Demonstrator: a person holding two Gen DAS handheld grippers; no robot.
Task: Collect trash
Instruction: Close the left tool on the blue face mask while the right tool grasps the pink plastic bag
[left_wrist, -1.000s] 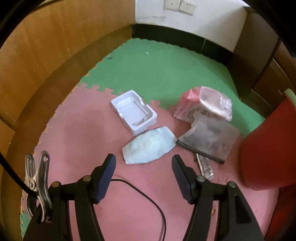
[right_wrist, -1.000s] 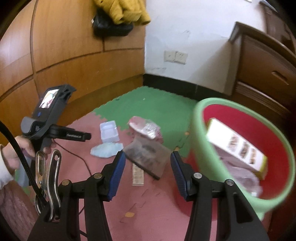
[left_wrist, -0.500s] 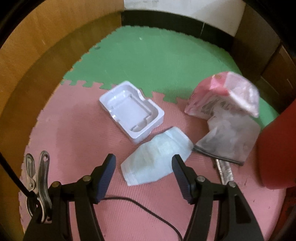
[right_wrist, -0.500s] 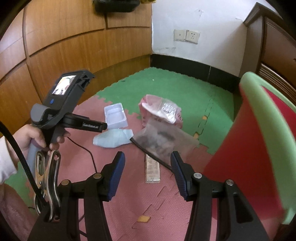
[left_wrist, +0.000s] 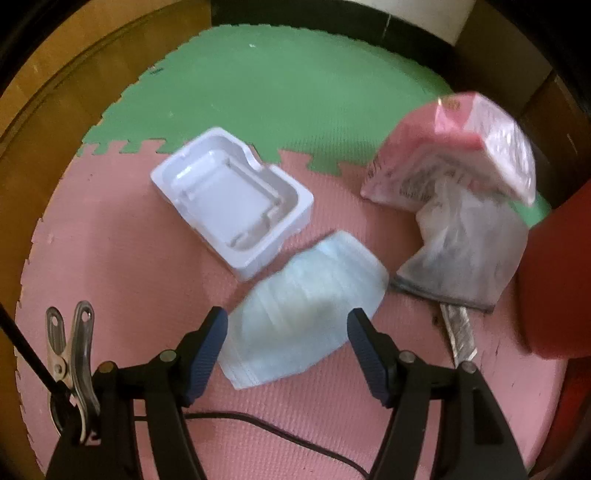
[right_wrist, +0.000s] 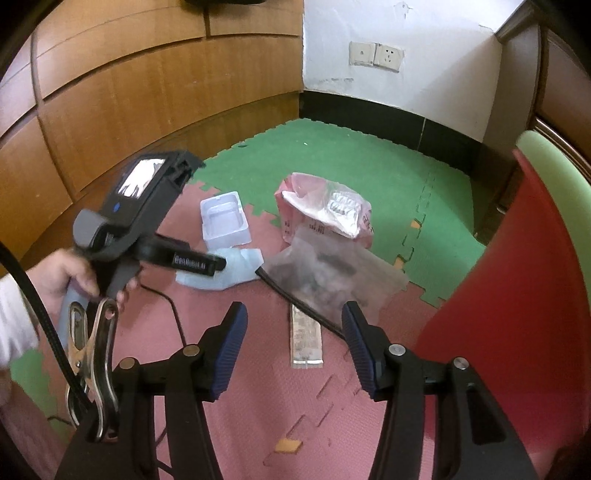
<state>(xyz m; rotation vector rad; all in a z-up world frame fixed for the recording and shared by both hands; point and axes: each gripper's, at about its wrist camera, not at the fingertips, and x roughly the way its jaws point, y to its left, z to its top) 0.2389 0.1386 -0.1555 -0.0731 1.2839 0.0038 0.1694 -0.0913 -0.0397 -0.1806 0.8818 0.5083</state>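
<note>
A pale blue face mask (left_wrist: 306, 306) lies on the pink floor mat. My left gripper (left_wrist: 287, 321) hovers right over the mask, jaws opening, pads not touching it. Beside the mask are a white plastic tray (left_wrist: 229, 195), a pink packet (left_wrist: 450, 162), a clear zip bag (left_wrist: 465, 258) and a silver strip wrapper (left_wrist: 460, 332). My right gripper (right_wrist: 293, 314) is empty with jaws opening, above the strip wrapper (right_wrist: 306, 339) and the zip bag (right_wrist: 332, 273). The right wrist view also shows the mask (right_wrist: 240, 271) and the left gripper (right_wrist: 218, 264) held by a hand.
A red bin with a green rim (right_wrist: 546, 166) stands at the right, close to the zip bag. A black cable (left_wrist: 280, 432) crosses the pink mat near me. Wooden wall panels (right_wrist: 129, 92) close the left side; green mat (right_wrist: 351, 162) lies beyond the trash.
Both grippers have sunk toward the floor. The left one has come over the face mask. The right one has swung left from the bin toward the zip bag and strip wrapper.
</note>
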